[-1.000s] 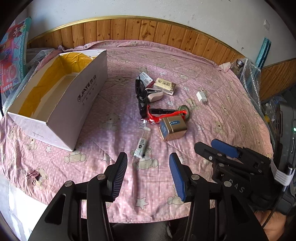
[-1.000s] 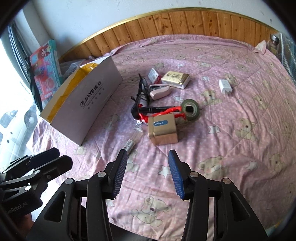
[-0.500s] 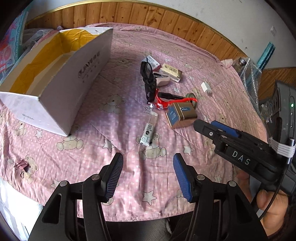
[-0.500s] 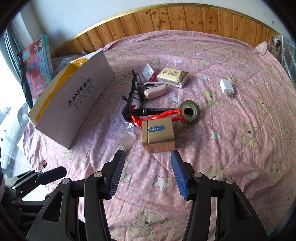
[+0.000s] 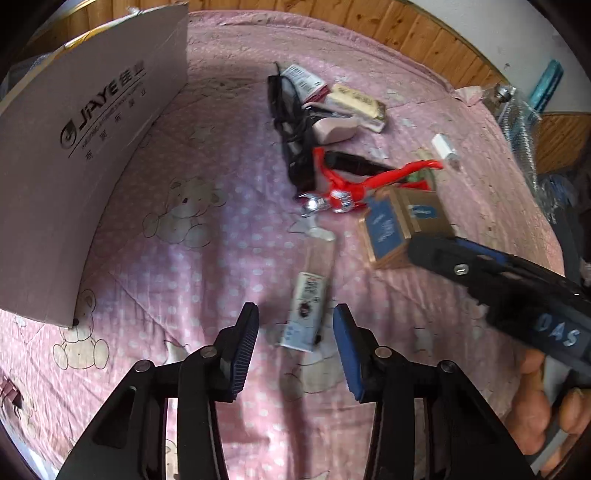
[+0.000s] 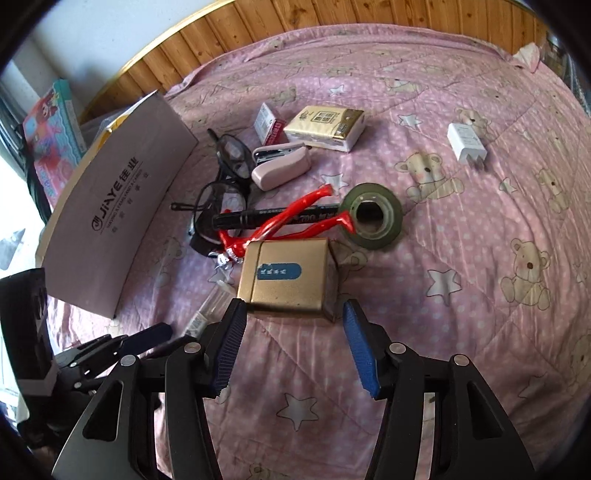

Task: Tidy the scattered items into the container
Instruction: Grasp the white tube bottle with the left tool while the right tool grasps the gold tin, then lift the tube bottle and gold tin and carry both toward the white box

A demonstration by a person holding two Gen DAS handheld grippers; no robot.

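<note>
— Light? Daylight, soft, even; blown-out white at the left edge of the right wrist view.

— Sharpness? Left wrist view smeared by motion blur, worst on the gold box [image 5: 402, 229]; right wrist view crisp.

— Edges? Heavy fisheye bending, dark vignette corners. Faint shadows on the pink bedspread [image 6: 461, 258].

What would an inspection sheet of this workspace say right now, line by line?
Surface: pink bear-print quilt, wrinkled.
Job's things: white cardboard box at left; gold tin, small tube, red pliers, black marker, tape roll, glasses, stapler, tissue pack, charger all outside it.
Clutter: nothing seen.
Grippers: left gripper open around the tube; right gripper open at the tin.
Cables: nothing seen.
Surroundings: wood panelling.
</note>
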